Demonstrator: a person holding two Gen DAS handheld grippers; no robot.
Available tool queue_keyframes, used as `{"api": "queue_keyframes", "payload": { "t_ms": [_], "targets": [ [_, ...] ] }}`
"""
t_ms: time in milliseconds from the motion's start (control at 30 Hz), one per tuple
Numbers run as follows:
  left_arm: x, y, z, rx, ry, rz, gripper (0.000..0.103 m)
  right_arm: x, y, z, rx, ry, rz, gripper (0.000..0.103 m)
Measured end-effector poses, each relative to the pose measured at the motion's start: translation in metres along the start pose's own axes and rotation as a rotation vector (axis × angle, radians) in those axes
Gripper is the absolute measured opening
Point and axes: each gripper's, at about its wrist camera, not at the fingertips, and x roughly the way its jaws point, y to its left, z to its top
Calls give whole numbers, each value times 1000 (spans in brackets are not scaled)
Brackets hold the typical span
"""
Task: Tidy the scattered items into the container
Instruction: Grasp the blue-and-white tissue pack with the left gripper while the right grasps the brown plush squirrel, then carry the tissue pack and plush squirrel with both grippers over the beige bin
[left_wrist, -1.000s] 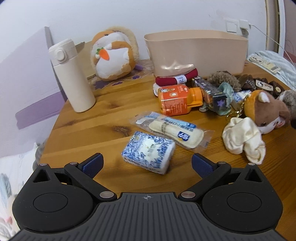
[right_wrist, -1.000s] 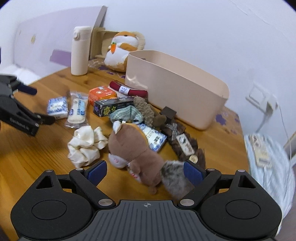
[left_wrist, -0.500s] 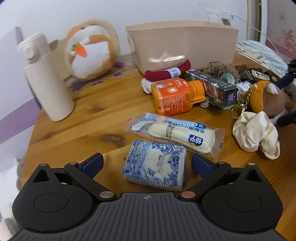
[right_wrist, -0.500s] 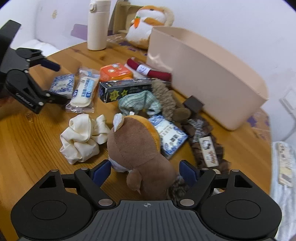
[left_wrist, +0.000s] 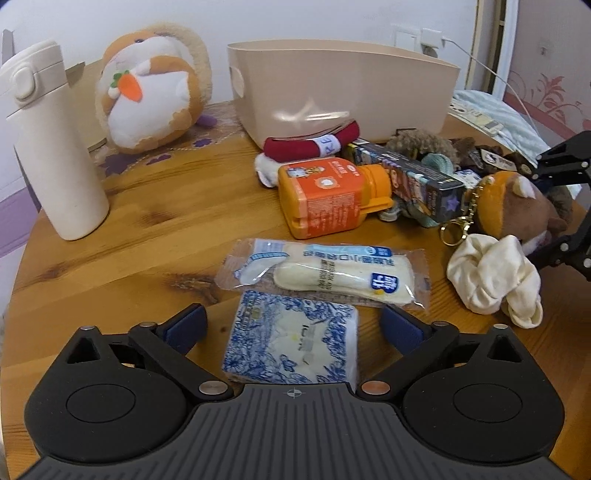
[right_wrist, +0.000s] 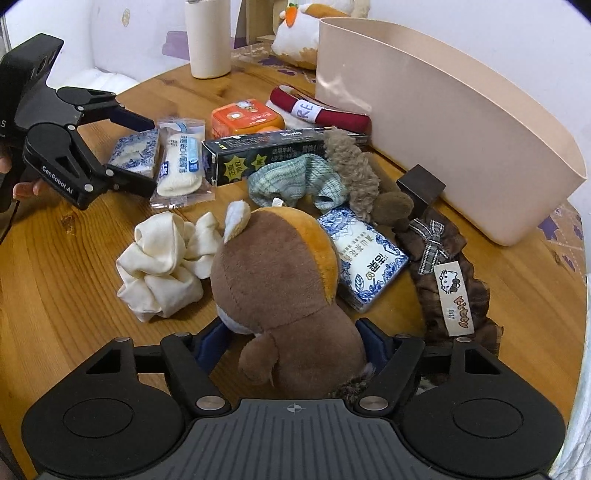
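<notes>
My left gripper (left_wrist: 293, 325) is open, its fingers on either side of a blue-and-white tissue pack (left_wrist: 291, 341) on the wooden table; neither pad visibly touches it. It also shows in the right wrist view (right_wrist: 135, 151). My right gripper (right_wrist: 295, 341) is open around a brown and orange plush toy (right_wrist: 284, 288), its pads close to the plush's sides. The beige container (left_wrist: 343, 85) stands at the back. Scattered in front of it lie an orange bottle (left_wrist: 325, 195), a wrapped snack (left_wrist: 328, 273), a cream scrunchie (left_wrist: 491, 280), a dark box (right_wrist: 258, 153) and a red roll (left_wrist: 314, 144).
A white flask (left_wrist: 51, 144) stands at the far left. A large orange-and-white plush (left_wrist: 151, 88) sits behind it. A second blue-and-white pack (right_wrist: 369, 262), a brown lace band (right_wrist: 443, 273) and a teal cloth (right_wrist: 295, 181) lie near the right gripper. The table edge curves on the left.
My left gripper moved forward so the tissue pack now sits between its fingers. My right gripper moved forward around the brown plush and its fingers narrowed towards it.
</notes>
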Motion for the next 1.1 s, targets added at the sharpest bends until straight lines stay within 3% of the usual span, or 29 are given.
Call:
{"api": "queue_keyframes", "payload": {
  "t_ms": [67,100,133,367,533,800,1100],
  "targets": [
    [-5,-3,0,6,-3,-9,79,-1,-1,-1,12,-4,9,61],
    [-7,-4,0,7,-3,-12,70,-3,-1,-2,19,-8,15,47],
    [-9,-5,0,8,0,-14,66,-4,-2,-2,29,-10,24,48],
    [-17,-9,-3,-31,13,7,64,-9,1,-10,69,-22,18,47],
    [-34,-7,-2,-97,-31,4,64,-18,-3,-20,138,-68,24,47],
    [-62,-22,19,-63,-123,7,64,-42,-18,-25,209,-152,2,47],
    [-75,-41,60,-2,-195,27,64,-68,-46,-8,264,-246,-13,47]
  ]
}}
